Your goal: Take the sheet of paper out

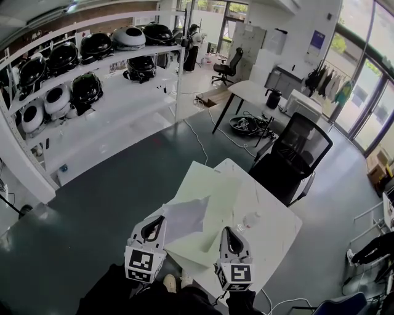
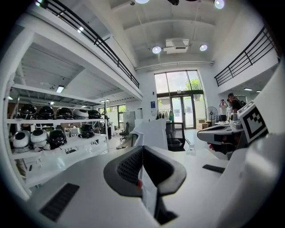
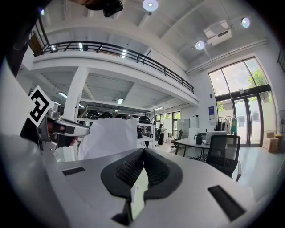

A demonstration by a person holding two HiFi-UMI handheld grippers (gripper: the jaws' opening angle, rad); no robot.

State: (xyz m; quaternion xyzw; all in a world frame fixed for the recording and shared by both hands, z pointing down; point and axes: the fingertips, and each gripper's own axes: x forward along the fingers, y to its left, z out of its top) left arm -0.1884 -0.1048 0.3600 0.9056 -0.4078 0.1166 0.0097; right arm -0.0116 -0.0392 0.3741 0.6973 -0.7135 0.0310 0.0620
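step: left gripper [image 1: 154, 226] jaws pinch the paper [image 1: 184, 216], raised over the counter's [image 1: 271, 227] near-left corner
right gripper [image 1: 231, 237]: jaws together, empty
next: probably carry the paper clear

The place is identified as a large open hall, part workshop and part office. The white table [image 1: 271, 237] is taken as the reference. Behind the table and to its left, a long white shelf rack [image 1: 123, 117] is stocked with rows of rounded black and white helmet-like shells [image 1: 97, 44]. A black mesh office chair [image 1: 294, 157] is placed at the table's far side. Further behind it, a second desk [image 1: 249, 91], another chair [image 1: 226, 66] and loose cables [image 1: 206, 144] on the grey floor [image 1: 111, 203] are seen. Beyond the table to the right, tall windows [image 1: 372, 98] and a clothes rail [image 1: 326, 83] are located. Overhead, a railed gallery [image 3: 124, 51] and ceiling lamps [image 3: 150, 5] are fitted.
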